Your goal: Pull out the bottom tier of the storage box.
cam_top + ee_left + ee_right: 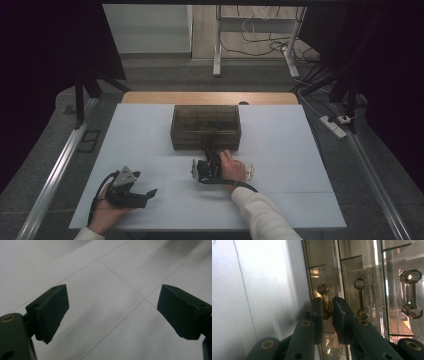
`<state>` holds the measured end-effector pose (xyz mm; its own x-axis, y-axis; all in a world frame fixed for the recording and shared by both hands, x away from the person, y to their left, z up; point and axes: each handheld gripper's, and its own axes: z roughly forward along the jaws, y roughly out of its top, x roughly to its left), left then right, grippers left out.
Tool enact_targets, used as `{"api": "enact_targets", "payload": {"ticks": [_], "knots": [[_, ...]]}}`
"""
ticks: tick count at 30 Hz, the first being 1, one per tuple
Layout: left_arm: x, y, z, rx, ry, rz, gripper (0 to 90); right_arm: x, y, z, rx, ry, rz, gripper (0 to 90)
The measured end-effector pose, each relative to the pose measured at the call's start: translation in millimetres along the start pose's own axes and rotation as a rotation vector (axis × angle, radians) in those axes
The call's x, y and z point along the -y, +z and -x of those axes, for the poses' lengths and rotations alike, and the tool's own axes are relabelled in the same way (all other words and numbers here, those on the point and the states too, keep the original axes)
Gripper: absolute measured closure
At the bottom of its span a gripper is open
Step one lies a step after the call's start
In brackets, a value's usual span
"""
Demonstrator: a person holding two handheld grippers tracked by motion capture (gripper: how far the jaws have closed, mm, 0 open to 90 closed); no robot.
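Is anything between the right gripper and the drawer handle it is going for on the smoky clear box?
Nothing visible. The right gripper already has its jaws closed around the leftmost handle on the drawer box. The left gripper rests open on the table, well away.

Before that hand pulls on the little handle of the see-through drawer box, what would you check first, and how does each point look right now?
1. Right tool lined up on the drawer handle: ok, the handle's bar sits between its jaws.
2. Jaws pressing on the handle: cannot tell, they stand close about it.
3. Drawer box resting flat on the table: ok.
4. Room in front of the box for a drawer to slide out: ok, apart from the hand itself.
5. Left tool out of the way: ok, open, lying near the table's left front.
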<state>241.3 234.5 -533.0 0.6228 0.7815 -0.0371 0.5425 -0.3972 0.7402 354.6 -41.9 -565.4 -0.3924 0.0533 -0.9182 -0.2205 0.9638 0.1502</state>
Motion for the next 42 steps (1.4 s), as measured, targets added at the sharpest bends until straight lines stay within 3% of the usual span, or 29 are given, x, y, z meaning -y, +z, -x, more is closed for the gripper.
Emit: {"api": "enact_targets", "payload": {"ticks": [7,8,12,18,21,23,32,33,34,38,42], "knots": [[0.2,-0.3,-0.7,-0.003,-0.002,0.001,10.3,0.5,-1.2,-1.4,0.021,-0.002,0.022,79.6],[0.2,-0.3,-0.9,-0.002,-0.003,0.002,10.3,-0.4,-3.0,0.4,0.001,-0.011,-0.001,79.7],[0.3,-0.6,-1.0,-0.002,-0.004,0.003,10.3,-0.2,-3.8,-2.0,0.024,-0.003,0.016,79.7],[0.2,-0.5,-0.9,-0.002,-0.003,0.002,10.3,-1.4,-8.9,-2.6,0.013,-0.012,0.000,79.7],[0.2,-0.5,-0.9,-0.002,-0.003,0.001,10.3,-1.0,-9.1,-4.8,0.024,0.000,0.030,79.6],[0.2,-0.5,-0.8,-0.003,-0.003,0.001,10.3,-1.5,-11.4,-4.8,0.011,-0.019,0.001,79.6],[0.2,-0.1,-0.9,-0.002,-0.002,0.000,10.3,-0.2,-20.1,-8.3,0.003,-0.008,0.027,79.3],[0.1,-0.1,-0.9,-0.003,-0.001,-0.001,10.3,-0.9,-22.6,-7.5,-0.007,-0.015,0.005,79.2],[0.1,-0.1,-0.9,-0.002,-0.001,-0.001,10.3,-0.1,-21.9,-8.9,-0.001,0.000,0.034,78.9],[0.0,0.1,-0.9,-0.001,0.000,-0.001,10.3,0.1,-25.2,-7.9,-0.022,0.016,0.047,76.3],[0.0,0.1,-0.7,-0.001,0.000,-0.001,10.3,1.6,-28.5,0.8,-0.072,0.084,0.045,71.2]]}}
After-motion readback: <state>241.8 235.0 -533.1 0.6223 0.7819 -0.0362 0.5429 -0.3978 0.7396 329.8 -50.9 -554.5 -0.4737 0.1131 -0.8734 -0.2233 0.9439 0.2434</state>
